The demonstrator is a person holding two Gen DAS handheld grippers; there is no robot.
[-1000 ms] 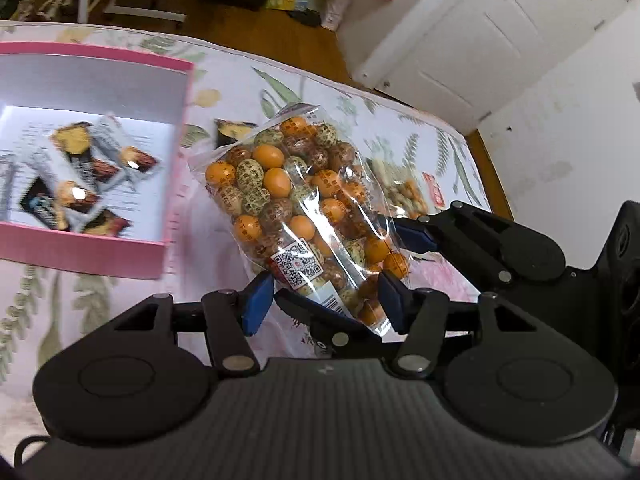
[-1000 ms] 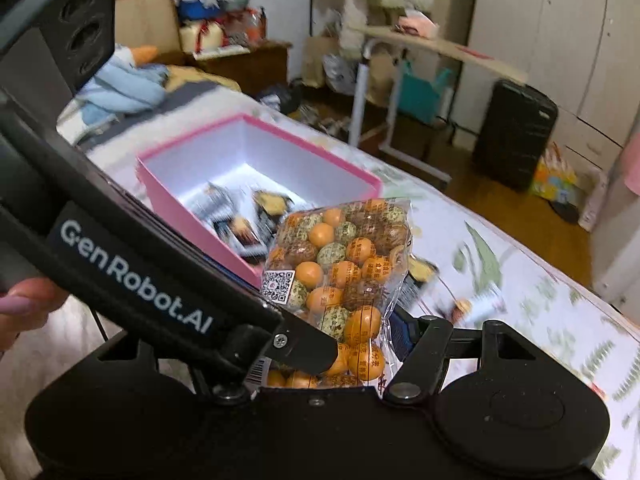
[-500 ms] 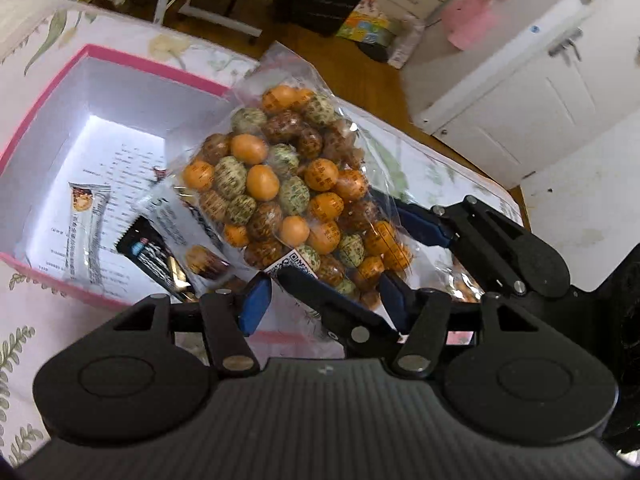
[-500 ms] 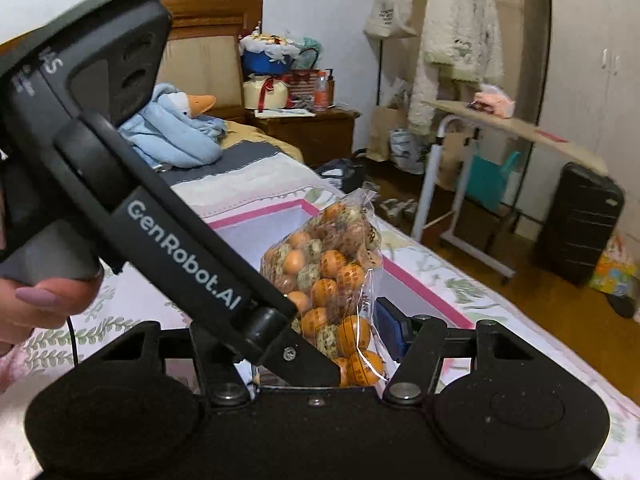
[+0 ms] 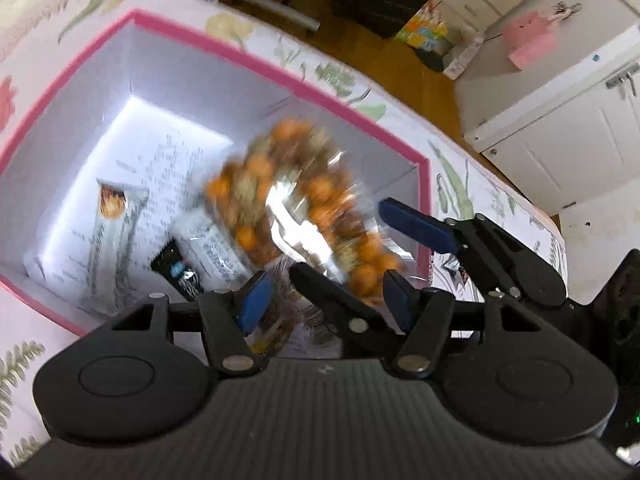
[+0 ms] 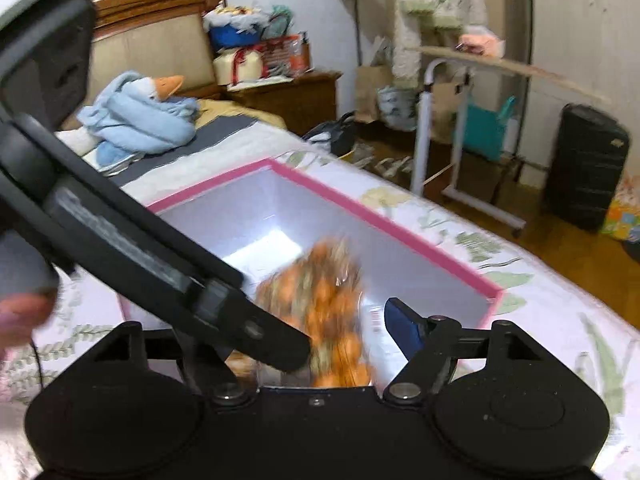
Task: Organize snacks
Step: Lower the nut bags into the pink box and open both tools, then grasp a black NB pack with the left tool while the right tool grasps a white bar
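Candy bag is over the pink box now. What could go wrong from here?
The candy bag is motion-blurred above the wrapped bars lying in the pink box; it may land on them, burying or crushing them. The right claw and left claw work very close together, so they could collide or snag the bag's thin film.

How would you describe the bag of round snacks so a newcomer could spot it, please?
Find the pink-rimmed box on the floral cloth. Inside, near its right wall, is a clear bag of orange and brown balls. Its neighbours are flat wrapped bars.
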